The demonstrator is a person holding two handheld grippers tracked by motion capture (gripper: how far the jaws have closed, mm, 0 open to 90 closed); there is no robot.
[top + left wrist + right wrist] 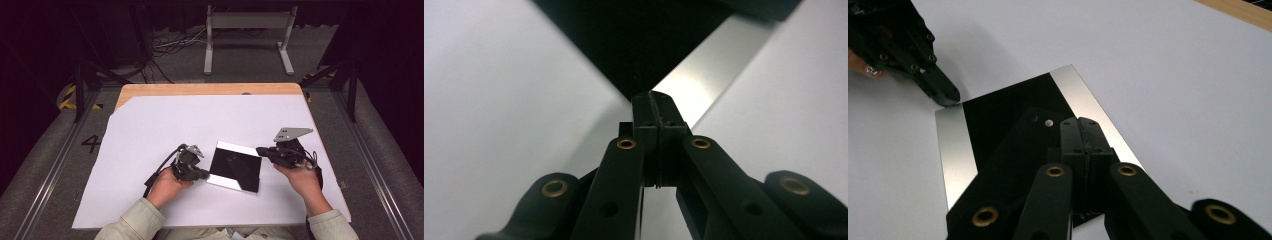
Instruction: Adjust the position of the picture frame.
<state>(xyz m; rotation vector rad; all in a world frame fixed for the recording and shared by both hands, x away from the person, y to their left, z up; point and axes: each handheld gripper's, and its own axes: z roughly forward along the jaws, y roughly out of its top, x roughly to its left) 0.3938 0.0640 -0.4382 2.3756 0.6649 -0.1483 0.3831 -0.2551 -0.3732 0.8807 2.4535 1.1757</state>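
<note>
From the high view, a black plate with silver strips on two edges is lying flat on the white sheet, between the left gripper at its left corner and the right gripper by its right edge. In the left gripper view, the jaws are pressing together (nothing between them), tips at the plate's silver strip. In the right gripper view, closed empty jaws are hovering over the plate.

Glossy black plate with brushed-metal edge strips on matt white sheet over wooden table.
</note>
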